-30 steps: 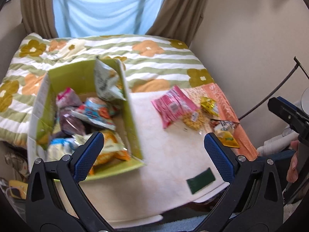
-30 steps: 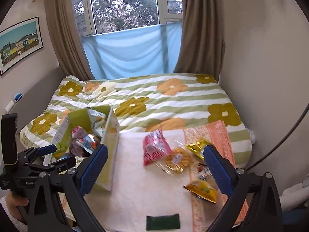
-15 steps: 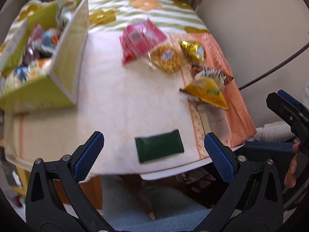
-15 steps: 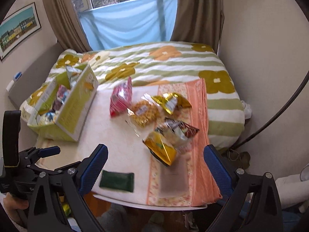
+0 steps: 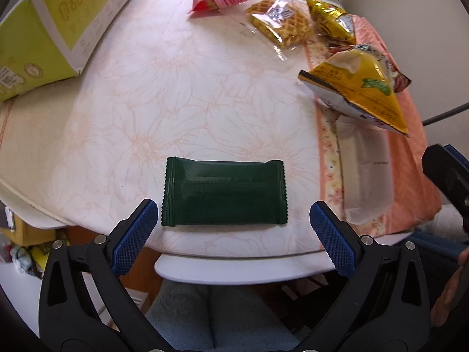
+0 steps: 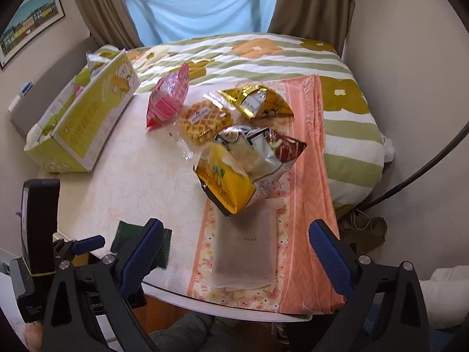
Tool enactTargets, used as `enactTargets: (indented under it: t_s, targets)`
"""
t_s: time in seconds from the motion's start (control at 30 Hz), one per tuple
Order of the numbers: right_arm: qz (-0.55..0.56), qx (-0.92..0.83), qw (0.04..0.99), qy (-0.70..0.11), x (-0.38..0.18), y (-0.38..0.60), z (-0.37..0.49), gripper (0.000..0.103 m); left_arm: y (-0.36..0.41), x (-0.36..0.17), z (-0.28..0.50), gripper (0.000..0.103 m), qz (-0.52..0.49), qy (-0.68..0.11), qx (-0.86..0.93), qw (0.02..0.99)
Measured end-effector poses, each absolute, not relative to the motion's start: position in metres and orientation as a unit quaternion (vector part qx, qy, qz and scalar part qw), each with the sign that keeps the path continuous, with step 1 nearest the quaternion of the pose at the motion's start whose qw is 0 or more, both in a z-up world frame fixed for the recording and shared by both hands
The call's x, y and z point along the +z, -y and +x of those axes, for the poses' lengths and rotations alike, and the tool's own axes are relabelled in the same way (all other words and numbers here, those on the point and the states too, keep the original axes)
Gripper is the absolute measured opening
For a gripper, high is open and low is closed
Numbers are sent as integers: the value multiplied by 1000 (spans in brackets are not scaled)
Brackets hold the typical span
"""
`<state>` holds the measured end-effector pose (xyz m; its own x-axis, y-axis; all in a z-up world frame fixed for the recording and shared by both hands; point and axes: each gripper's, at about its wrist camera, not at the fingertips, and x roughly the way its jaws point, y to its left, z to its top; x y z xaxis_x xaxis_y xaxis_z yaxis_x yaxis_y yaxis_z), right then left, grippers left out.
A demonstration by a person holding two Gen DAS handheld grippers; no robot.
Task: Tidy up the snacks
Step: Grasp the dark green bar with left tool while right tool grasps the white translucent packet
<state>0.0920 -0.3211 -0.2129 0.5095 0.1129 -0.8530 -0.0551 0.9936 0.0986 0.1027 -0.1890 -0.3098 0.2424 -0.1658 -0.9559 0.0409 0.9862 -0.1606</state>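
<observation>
Bedroom table (image 5: 181,94) with floral cloth, snacks scattered, both grippers hovered with jaws apart.

Left gripper (image 5: 233,223) sat right over the green packet (image 5: 224,192), packet at 12 o'clock between the fingers, long axis running 9 to 3 across the gap, close to the near table edge. Right gripper (image 6: 236,252) was empty too, nearer the white packet (image 6: 244,252). Yellow bag (image 5: 360,88) lay at 2 o'clock, box (image 5: 44,26) at 10; clear cloth between, so room for a lift looked fine.

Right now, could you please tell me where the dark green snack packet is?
The dark green packet lies flat near the table's front edge, between the left claw's open fingers in the left wrist view, left of the pale wrapped bar.
</observation>
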Motion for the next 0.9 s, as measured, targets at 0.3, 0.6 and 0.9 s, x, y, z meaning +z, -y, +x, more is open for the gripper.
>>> enactTargets:
  t_s: [0.3,0.6,0.9]
  targets:
    - [1,78,856,-511,-243,311,101,98,195,-327,107,103,-43,-611,-47,789]
    - [6,88,838,-538,-276,304,110,98,203,-328,101,96,13,-605,-54,795]
    - [-23,59,834,-548,-294,301,107,98,186,-321,92,73,23,-598,-60,799]
